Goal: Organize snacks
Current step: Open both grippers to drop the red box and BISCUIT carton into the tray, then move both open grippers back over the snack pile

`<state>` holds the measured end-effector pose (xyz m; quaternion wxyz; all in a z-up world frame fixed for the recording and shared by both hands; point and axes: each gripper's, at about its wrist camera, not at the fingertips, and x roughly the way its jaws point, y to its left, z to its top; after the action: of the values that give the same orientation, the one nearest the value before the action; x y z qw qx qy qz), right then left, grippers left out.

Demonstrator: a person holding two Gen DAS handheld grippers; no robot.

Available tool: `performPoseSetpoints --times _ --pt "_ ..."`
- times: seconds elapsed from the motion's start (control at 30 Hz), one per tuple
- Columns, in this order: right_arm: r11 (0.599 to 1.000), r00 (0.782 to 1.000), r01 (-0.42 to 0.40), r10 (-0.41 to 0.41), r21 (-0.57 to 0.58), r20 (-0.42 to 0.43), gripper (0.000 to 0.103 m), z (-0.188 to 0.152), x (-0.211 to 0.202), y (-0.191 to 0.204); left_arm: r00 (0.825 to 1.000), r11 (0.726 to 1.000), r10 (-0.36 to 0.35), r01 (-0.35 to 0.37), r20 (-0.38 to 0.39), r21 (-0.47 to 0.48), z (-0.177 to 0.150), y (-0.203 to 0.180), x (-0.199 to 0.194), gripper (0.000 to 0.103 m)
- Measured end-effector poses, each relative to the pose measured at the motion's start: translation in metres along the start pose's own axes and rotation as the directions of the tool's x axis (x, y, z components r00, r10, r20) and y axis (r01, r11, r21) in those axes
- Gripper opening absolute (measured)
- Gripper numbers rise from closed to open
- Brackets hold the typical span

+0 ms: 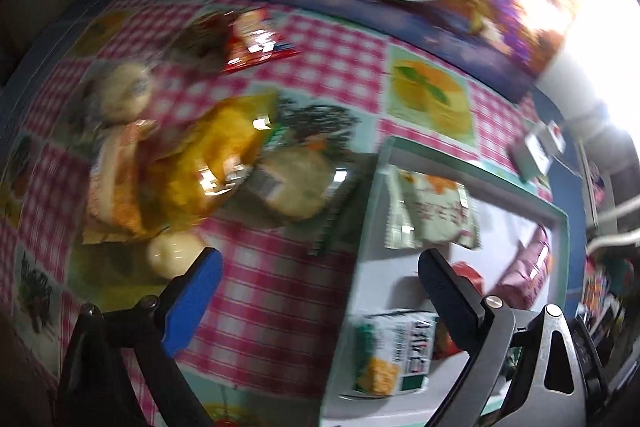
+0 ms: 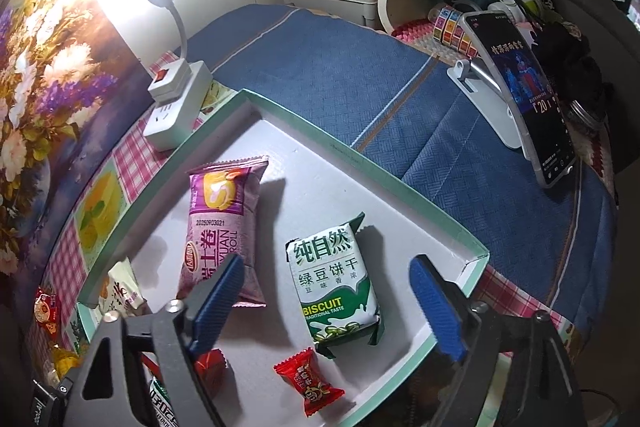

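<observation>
Both claws gape wide and empty, right gripper (image 2: pixel 328 301) over the green biscuit pack (image 2: pixel 337 286) in the tray (image 2: pixel 360 151), left gripper (image 1: pixel 320 279) should square up on the pile's yellow packet (image 1: pixel 212 163).

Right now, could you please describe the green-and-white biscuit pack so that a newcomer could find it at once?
Look in the shallow white tray with mint-green walls. The biscuit pack lies flat between the open right gripper fingers, apart from the pink roll pack and red candy. Only it is green-and-white, printed BISCUIT.
</observation>
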<state>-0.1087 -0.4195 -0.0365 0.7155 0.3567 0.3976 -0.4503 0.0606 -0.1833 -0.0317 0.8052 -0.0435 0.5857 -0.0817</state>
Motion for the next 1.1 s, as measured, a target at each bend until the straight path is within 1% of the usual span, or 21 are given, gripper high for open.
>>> performPoseSetpoints --times 0.03,0.07,0.23,0.37,0.5,0.8,0.93,1.03,1.1 --pt "1.000 1.000 -0.005 0.005 -0.006 0.007 0.102 0.000 -0.001 0.001 1.000 1.000 0.003 -0.003 -0.005 -0.023 0.002 0.007 0.001 0.098" --pt "1.000 1.000 -0.008 0.008 -0.014 0.015 0.103 0.000 -0.002 0.003 1.000 0.999 0.006 -0.007 -0.006 -0.041 0.003 0.013 0.002 0.098" --pt "0.998 0.999 -0.023 0.025 -0.054 0.030 0.103 -0.002 -0.004 0.010 0.999 0.993 0.052 -0.051 0.011 -0.103 0.007 0.036 -0.001 0.098" --pt "0.998 0.999 -0.024 0.026 -0.060 0.039 0.103 -0.003 -0.004 0.011 0.996 0.989 0.084 -0.079 0.032 -0.121 0.011 0.047 -0.004 0.098" --pt "0.997 0.998 -0.028 0.032 -0.067 0.055 0.103 -0.003 -0.007 0.012 0.994 0.987 0.096 -0.089 0.051 -0.133 0.015 0.054 -0.009 0.098" --pt "0.992 0.993 -0.065 0.075 -0.107 0.092 0.103 -0.005 -0.018 0.025 0.989 0.979 0.128 -0.114 0.073 -0.169 0.020 0.073 -0.016 0.098" --pt "0.976 0.981 -0.146 0.164 -0.161 0.104 0.103 -0.011 -0.024 0.039 0.980 0.971 0.174 -0.153 0.099 -0.183 0.025 0.088 -0.023 0.098" --pt "0.953 0.971 -0.215 0.233 -0.212 0.062 0.103 -0.019 -0.026 0.056 0.971 0.964 0.207 -0.183 0.116 -0.190 0.028 0.100 -0.029 0.098" --pt "0.931 0.961 -0.255 0.275 -0.261 0.043 0.103 -0.029 -0.030 0.071 0.964 0.958 0.233 -0.206 0.125 -0.198 0.031 0.111 -0.033 0.098"
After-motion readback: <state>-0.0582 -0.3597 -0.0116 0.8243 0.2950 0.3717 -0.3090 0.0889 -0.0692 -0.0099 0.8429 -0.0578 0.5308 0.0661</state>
